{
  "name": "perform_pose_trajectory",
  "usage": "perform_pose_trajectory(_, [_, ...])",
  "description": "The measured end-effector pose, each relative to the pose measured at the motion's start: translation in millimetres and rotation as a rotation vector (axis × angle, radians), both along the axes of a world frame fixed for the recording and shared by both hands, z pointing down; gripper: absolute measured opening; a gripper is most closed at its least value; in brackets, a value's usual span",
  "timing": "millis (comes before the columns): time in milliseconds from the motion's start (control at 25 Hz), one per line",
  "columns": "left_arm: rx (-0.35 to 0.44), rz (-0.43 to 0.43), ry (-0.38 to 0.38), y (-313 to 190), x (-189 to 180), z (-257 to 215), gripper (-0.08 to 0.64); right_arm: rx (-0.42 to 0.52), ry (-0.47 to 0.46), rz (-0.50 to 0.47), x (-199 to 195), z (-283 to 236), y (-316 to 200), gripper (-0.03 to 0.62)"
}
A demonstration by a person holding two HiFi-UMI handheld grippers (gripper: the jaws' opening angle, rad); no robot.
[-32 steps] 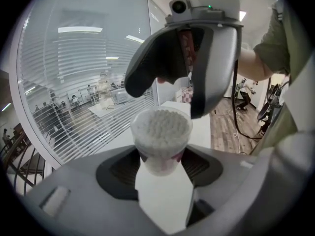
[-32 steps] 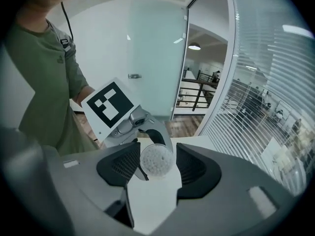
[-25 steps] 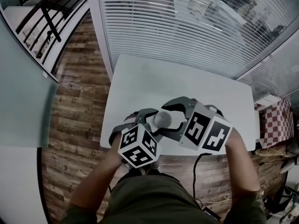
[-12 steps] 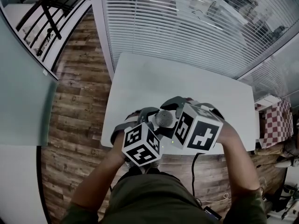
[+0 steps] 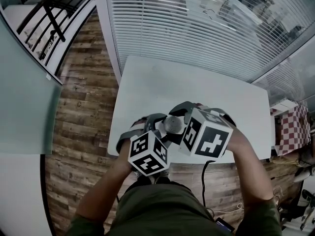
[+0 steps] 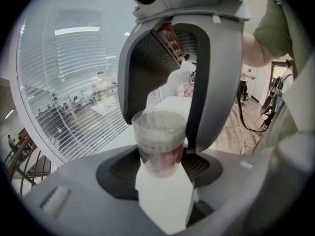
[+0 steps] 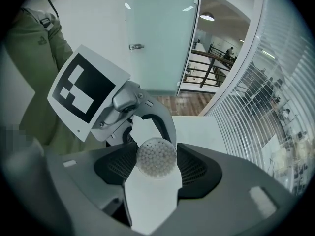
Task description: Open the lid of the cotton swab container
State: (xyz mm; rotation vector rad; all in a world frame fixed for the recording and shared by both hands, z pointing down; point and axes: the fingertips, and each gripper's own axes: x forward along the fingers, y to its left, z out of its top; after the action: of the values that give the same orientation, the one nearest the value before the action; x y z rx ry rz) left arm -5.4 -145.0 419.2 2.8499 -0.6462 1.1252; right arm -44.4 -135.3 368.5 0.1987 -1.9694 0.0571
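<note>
The cotton swab container [image 5: 172,124] is a small clear tub with a red label [image 6: 160,151], packed with white swabs. It hangs over the near edge of the white table [image 5: 162,87], gripped from both sides. My left gripper [image 6: 160,165] is shut on its body, which stands upright between the dark pads [image 6: 123,168]. My right gripper [image 7: 156,163] is shut on the lid end. In the right gripper view the round, swab-filled face [image 7: 156,156] sits between its pads. The right gripper's grey fingers [image 6: 216,82] arch around the tub's top in the left gripper view.
White slatted blinds [image 5: 197,23] run along the table's far side. Wooden floor [image 5: 83,82] lies to the left, with a black railing [image 5: 49,9] beyond. A red-checkered object [image 5: 293,127] stands at the right. A black cable [image 5: 204,181] hangs below the table edge.
Over the last second the right gripper has swung in toward the container and closed around its lid end, and its marker cube has turned. The left gripper has barely moved.
</note>
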Motion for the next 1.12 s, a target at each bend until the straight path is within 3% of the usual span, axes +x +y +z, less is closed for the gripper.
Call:
perform_pose_trajectory(800, [-0.008, -0.008, 0.061, -7.6, 1.5, -5.6, 0.259, -0.013, -0.163, -0.018, 1.8, -19.9, -11.0, 0.255])
perform_pose_trajectory(1120, [-0.014, -0.008, 0.098, -12.1, 3.1, -11.6, 0.259, -0.038, -0.361, 0.011, 12.8, -35.6, -19.4, 0.255])
